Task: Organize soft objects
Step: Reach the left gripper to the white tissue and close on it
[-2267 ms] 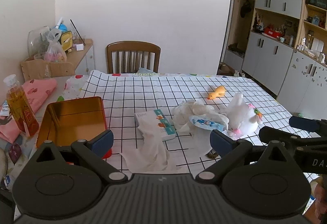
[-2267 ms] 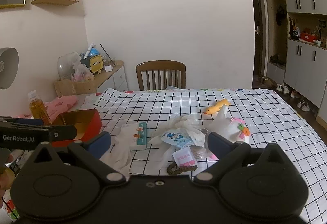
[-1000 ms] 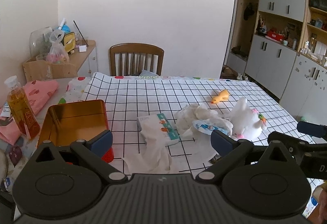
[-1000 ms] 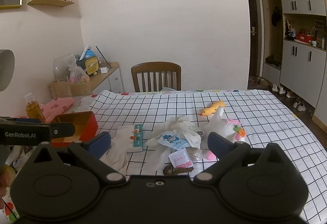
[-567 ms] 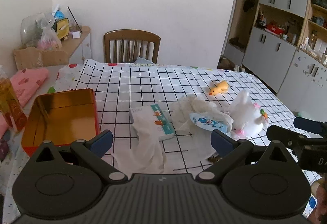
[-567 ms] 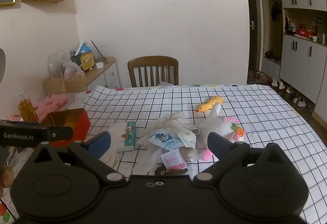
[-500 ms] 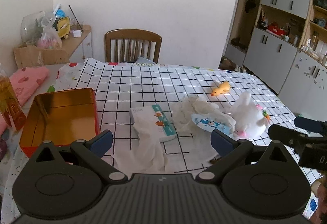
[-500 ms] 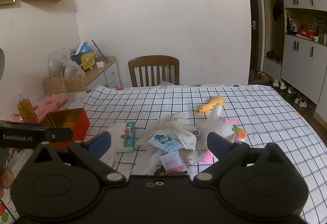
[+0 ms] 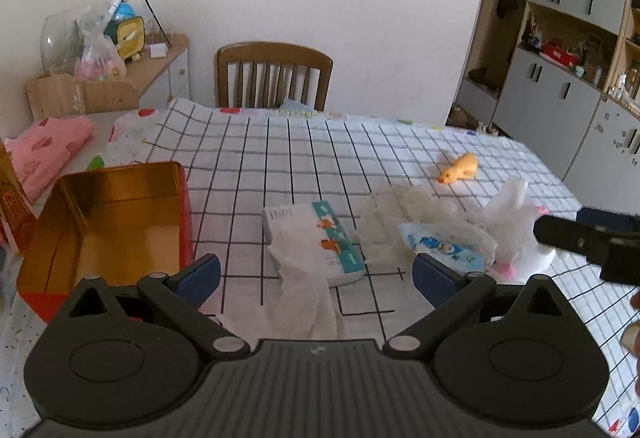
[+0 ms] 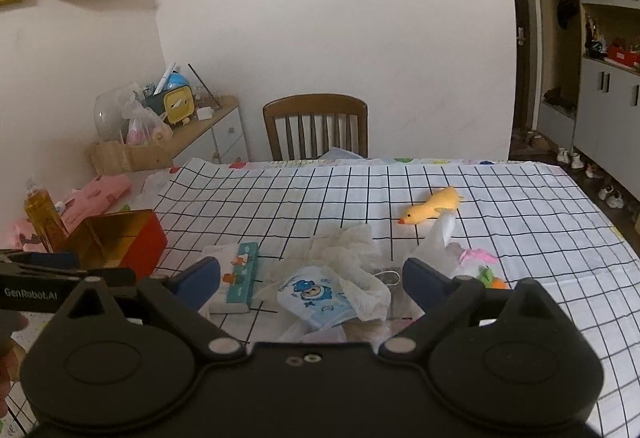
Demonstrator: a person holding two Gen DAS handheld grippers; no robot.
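Both grippers (jaws apart) hover over tissue pack.

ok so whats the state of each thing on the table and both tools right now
red metal tin: open, empty
tissue pack: flat, one sheet pulled out
yellow duck toy: lying apart from the pile
blue cartoon face mask: on crumpled white cloth
left tool: open, empty
right tool: open, empty

Soft daylight, sharp centre, fisheye bending, dark corners.
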